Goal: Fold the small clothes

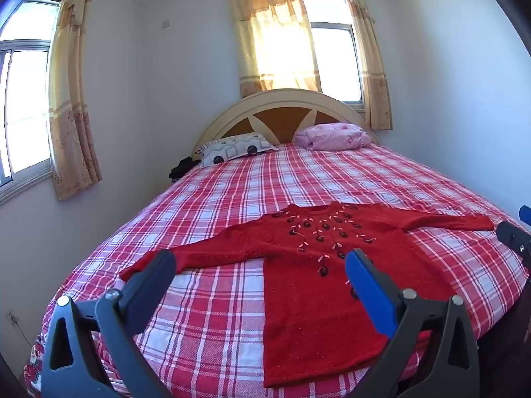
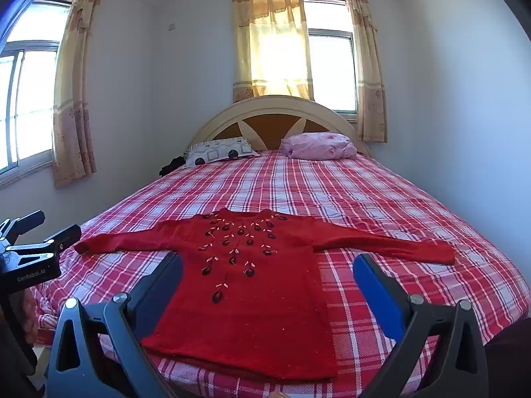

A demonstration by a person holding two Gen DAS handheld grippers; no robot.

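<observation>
A small red knitted sweater (image 1: 315,285) with dark beads on the chest lies flat, face up, sleeves spread, on the red-and-white checked bed (image 1: 298,179). Its hem is nearest me. It also shows in the right wrist view (image 2: 252,285). My left gripper (image 1: 260,262) is open and empty, held above the sweater's left sleeve and lower left body. My right gripper (image 2: 268,265) is open and empty, above the sweater's lower body. The left gripper also shows at the left edge of the right wrist view (image 2: 49,229), and the right gripper at the right edge of the left wrist view (image 1: 517,232).
A patterned pillow (image 1: 235,149) and a pink pillow (image 1: 335,136) lie at the headboard (image 1: 282,106). A dark item (image 1: 181,167) sits at the bed's far left edge. Walls and curtained windows (image 1: 328,53) surround the bed.
</observation>
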